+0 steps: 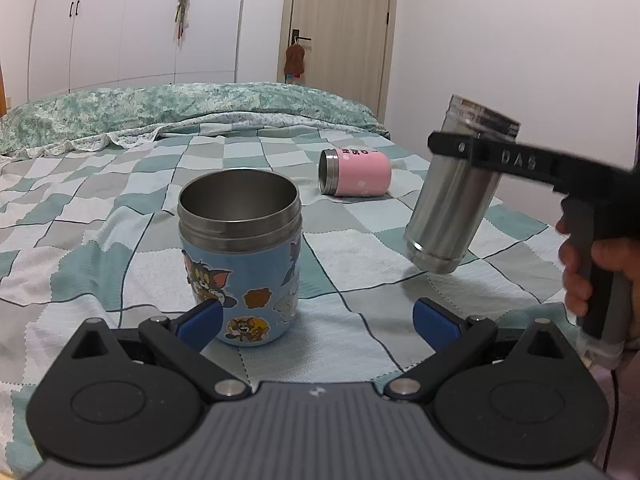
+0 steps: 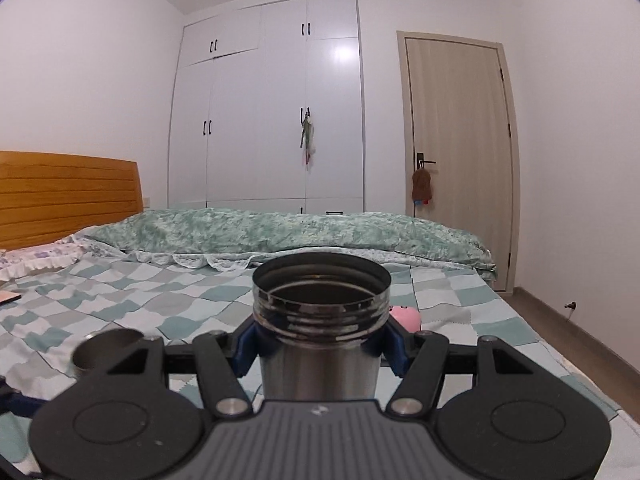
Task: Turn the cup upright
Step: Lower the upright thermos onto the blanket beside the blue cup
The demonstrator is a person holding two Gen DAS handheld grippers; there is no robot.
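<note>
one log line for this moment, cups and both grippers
steel cup: tilted, off bed, in right hand-held gripper | blue cup: upright | pink cup: on side | left hand-held gripper: open, empty

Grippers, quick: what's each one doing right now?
Left gripper: open, holding nothing, fingers beside the blue cartoon cup.
Right gripper: closed on the steel cup, held tilted over the bed.

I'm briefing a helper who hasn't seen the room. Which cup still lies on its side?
Start at the checked bedspread. Beyond the upright blue cartoon cup lies the pink cup, toppled, steel mouth facing left. It alone is pink and lying down.
</note>
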